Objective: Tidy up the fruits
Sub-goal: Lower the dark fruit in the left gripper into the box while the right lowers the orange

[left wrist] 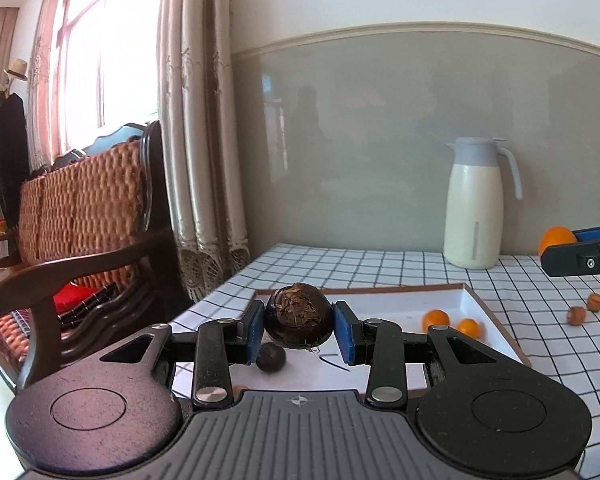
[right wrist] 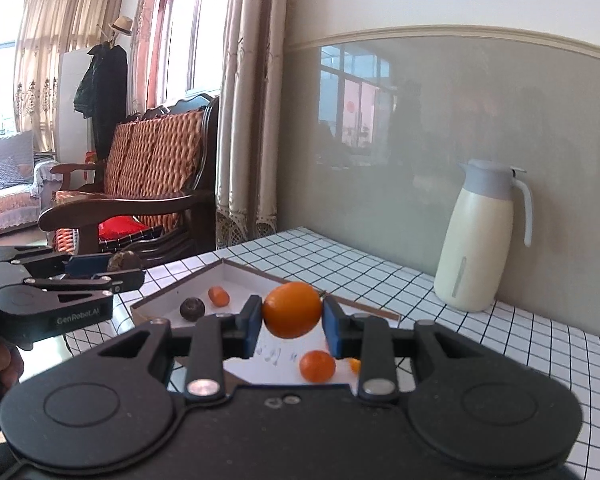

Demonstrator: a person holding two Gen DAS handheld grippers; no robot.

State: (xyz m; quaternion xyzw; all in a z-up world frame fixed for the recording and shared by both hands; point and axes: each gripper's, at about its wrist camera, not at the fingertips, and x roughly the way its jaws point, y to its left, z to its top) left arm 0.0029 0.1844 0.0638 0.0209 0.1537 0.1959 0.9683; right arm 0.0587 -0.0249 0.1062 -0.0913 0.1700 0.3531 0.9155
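The white tray (left wrist: 471, 300) lies under both tongs and already has some fruit in it (a good start). The left tongs (left wrist: 298, 322) pinch a round, dark, rough fruit (left wrist: 298, 316). The right tongs (right wrist: 292, 320) pinch a smooth orange (right wrist: 292, 310). Two little brown fruits (left wrist: 576, 315) wait on the checked cloth (left wrist: 539, 320), right of the left tongs.

Daylight from window (left wrist: 84, 60) at 10 o'clock, blown out; glossy wall panel (right wrist: 439, 128) mirrors the panes. Strong fisheye bending, dark vignette in corners. Tray (left wrist: 411, 300) fruit slightly soft, mild motion blur
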